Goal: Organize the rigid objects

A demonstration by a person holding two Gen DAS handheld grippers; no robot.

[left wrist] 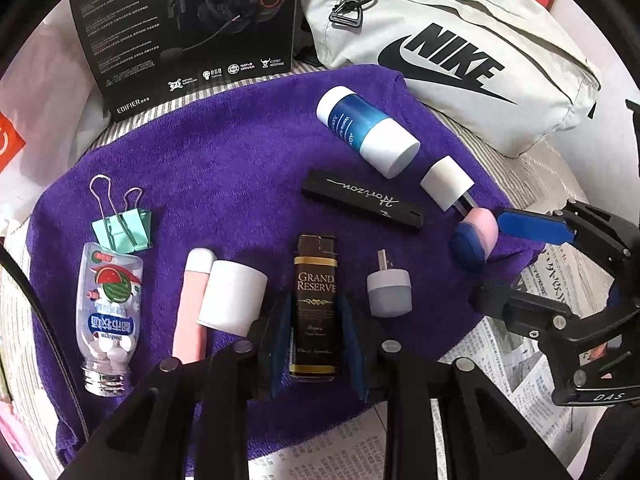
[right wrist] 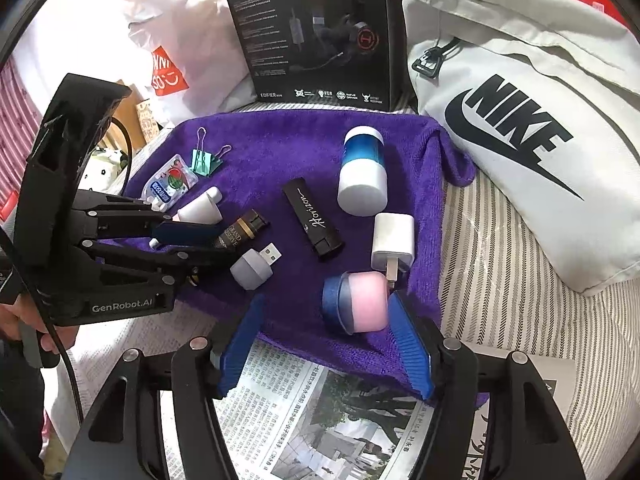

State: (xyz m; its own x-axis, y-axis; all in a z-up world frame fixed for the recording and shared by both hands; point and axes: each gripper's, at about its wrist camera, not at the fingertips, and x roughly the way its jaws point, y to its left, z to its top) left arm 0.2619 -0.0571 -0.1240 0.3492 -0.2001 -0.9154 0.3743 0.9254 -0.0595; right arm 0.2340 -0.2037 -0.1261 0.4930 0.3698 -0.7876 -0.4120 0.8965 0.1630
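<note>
A purple towel (left wrist: 224, 152) carries the objects. A brown "Grand Reserve" lighter (left wrist: 316, 312) lies between the blue pads of my left gripper (left wrist: 316, 304), which is shut on it. In the right wrist view the left gripper (right wrist: 226, 242) straddles the same lighter (right wrist: 240, 228). My right gripper (right wrist: 326, 298) stands open around a pink-and-blue cap (right wrist: 360, 304) at the towel's front edge. Its right pad is almost against the cap. A blue-and-white bottle (left wrist: 364, 132), a black "Horizon" stick (left wrist: 362, 200), a white charger (left wrist: 446, 184) and a grey USB lamp (left wrist: 390, 290) lie nearby.
On the towel's left lie a white cylinder (left wrist: 234, 298), a pink tube (left wrist: 192, 312), a mint bottle (left wrist: 110, 312) and green binder clips (left wrist: 124, 228). A black headset box (left wrist: 192, 28) and a white Nike bag (left wrist: 460, 52) stand behind. Newspaper (right wrist: 320, 420) lies in front. A hand (right wrist: 24, 320) holds the left gripper.
</note>
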